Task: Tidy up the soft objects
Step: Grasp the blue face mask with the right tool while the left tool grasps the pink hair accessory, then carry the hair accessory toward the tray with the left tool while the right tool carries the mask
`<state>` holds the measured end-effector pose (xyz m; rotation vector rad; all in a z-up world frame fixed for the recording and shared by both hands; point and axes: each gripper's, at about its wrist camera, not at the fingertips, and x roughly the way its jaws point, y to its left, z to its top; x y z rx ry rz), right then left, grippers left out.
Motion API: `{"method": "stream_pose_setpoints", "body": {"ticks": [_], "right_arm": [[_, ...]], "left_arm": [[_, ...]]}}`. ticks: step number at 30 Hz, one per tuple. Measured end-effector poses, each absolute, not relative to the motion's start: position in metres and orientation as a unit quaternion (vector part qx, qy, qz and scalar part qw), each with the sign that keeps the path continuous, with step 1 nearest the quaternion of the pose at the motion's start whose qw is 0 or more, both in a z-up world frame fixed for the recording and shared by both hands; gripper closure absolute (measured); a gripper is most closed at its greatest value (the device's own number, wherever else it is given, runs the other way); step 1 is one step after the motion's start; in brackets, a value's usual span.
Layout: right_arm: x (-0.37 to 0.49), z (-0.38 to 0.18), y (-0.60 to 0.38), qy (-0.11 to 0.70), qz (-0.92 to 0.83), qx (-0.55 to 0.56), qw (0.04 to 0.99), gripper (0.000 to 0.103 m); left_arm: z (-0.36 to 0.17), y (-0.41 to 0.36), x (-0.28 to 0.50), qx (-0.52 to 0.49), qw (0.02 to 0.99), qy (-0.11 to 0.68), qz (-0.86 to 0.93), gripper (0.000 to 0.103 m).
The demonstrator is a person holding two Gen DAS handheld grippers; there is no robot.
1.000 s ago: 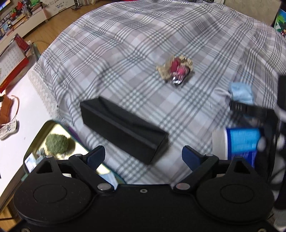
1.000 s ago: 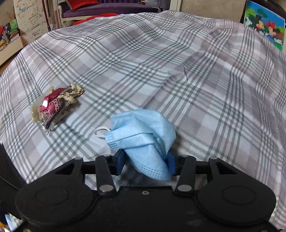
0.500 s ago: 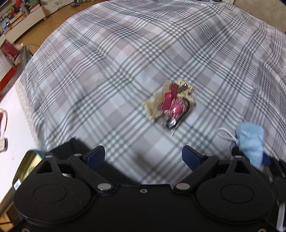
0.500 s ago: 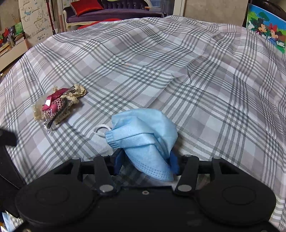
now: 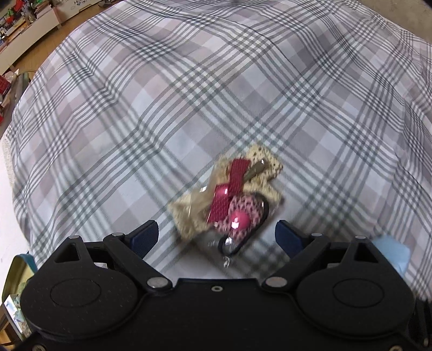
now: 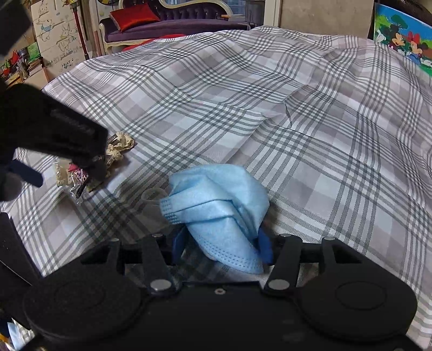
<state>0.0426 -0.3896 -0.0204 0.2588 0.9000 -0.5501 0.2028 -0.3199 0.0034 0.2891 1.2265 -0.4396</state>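
My left gripper [image 5: 216, 237] hangs wide apart over the bow [image 5: 229, 201] on the quilt [image 5: 189, 108]; light, floppy lace, slippery wrapper, so I'd pinch its padded middle; my right gripper [image 6: 220, 245] is clamped on the soft mask [image 6: 218, 213].

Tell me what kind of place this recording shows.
Probably a home living room or bedroom: a plaid bedsheet covers a soft surface, a purple sofa with a red cushion stands behind it, and a cartoon poster hangs nearby.

Bed under grey plaid cover [image 5: 189, 89], lace-and-pink hair accessory [image 5: 229, 199] lying on it
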Motion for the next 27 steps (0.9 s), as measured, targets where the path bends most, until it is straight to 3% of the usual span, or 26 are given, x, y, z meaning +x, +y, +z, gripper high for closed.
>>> {"method": "stream_pose_setpoints", "body": {"ticks": [8, 13, 15, 27], "right_arm": [[0.041, -0.021, -0.389, 0.422, -0.26, 0.12, 0.86, 0.048], [0.041, -0.022, -0.388, 0.419, -0.258, 0.117, 0.862, 0.048], [0.04, -0.022, -0.387, 0.419, -0.259, 0.115, 0.863, 0.048], [0.043, -0.017, -0.387, 0.428, -0.275, 0.115, 0.853, 0.056]], "left_arm": [[-0.019, -0.329, 0.217, 0.125, 0.774, 0.584, -0.209, 0.016], [-0.011, -0.323, 0.214, 0.109, 0.776, 0.578, -0.229, 0.042], [-0.005, -0.319, 0.211, 0.105, 0.776, 0.578, -0.231, 0.046], [0.06, -0.273, 0.152, 0.086, 0.793, 0.544, -0.259, 0.046]]}}
